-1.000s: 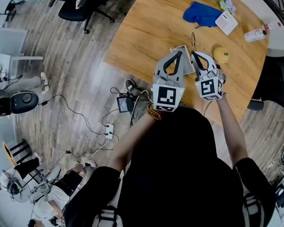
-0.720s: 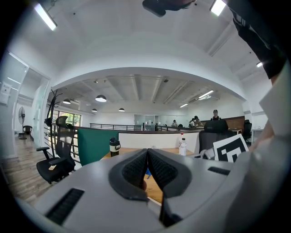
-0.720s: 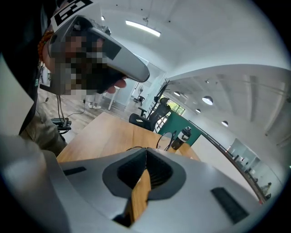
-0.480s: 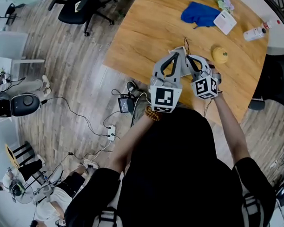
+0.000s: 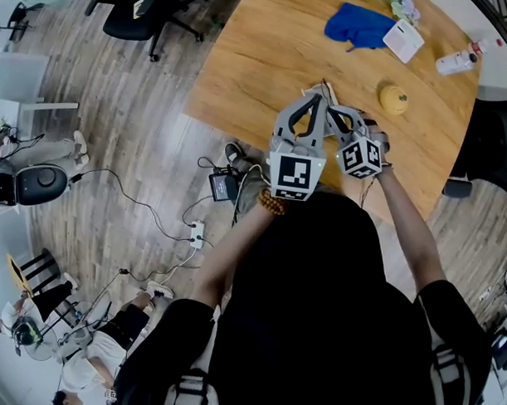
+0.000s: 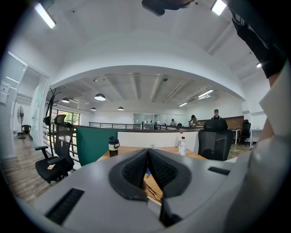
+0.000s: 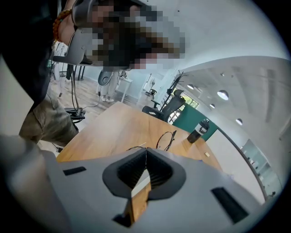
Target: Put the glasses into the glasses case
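Right gripper (image 7: 146, 153) is shut on the glasses (image 7: 167, 139). Its own view shows one wire rim standing up past my pinched tips, over the wooden table (image 7: 113, 127). From the head view the glasses are only a thin line. Left gripper (image 6: 148, 150) sits just beside it. Its own view shows those tips pressed together.
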The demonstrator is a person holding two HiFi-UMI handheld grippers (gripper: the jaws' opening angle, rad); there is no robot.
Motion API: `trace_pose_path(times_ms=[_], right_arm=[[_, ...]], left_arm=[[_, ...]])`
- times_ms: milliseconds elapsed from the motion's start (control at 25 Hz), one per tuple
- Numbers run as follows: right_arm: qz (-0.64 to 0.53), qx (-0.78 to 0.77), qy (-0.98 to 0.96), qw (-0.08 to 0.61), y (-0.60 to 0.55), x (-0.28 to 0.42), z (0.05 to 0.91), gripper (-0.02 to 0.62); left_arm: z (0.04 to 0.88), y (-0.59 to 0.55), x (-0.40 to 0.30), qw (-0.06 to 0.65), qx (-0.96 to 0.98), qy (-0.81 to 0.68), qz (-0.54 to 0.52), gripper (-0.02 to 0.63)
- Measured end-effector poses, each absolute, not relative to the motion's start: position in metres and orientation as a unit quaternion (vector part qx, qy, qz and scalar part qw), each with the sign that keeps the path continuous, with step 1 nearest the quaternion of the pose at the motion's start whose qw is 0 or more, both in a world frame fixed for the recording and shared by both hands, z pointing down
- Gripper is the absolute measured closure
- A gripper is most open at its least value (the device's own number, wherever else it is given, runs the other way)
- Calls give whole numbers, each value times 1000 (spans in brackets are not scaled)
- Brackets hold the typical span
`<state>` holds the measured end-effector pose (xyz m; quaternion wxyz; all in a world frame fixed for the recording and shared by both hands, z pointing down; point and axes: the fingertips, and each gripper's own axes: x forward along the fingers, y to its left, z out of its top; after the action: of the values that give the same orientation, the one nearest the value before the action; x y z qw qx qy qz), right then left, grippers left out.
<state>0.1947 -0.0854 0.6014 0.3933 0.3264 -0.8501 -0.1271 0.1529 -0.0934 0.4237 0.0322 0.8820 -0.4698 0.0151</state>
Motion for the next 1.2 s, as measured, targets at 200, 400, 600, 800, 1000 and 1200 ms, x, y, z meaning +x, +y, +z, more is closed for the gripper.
trace_pose_path(times_ms=[200,400,600,800,1000,1200], right_arm=[[-128,310,-849,408,-83,193,615,584],[-124,290,-848,426,-83,194,634,584],[-126,275,-843,445,-83,197,653,584],[-119,261,-840,461,-82,198,673,584],[-113,247,-836,476,-80,197,691,584],[-108,245,-832,485,-80,197,699,580]], left_arm=[[427,-92,153,35,883,-468,17,586],[429,-94,150,37,882,-470,20,586],[429,-94,149,35,882,-469,25,586],[428,-95,150,30,883,-467,29,586],[429,-97,148,29,883,-468,33,586],[432,-97,150,33,884,-465,35,586]])
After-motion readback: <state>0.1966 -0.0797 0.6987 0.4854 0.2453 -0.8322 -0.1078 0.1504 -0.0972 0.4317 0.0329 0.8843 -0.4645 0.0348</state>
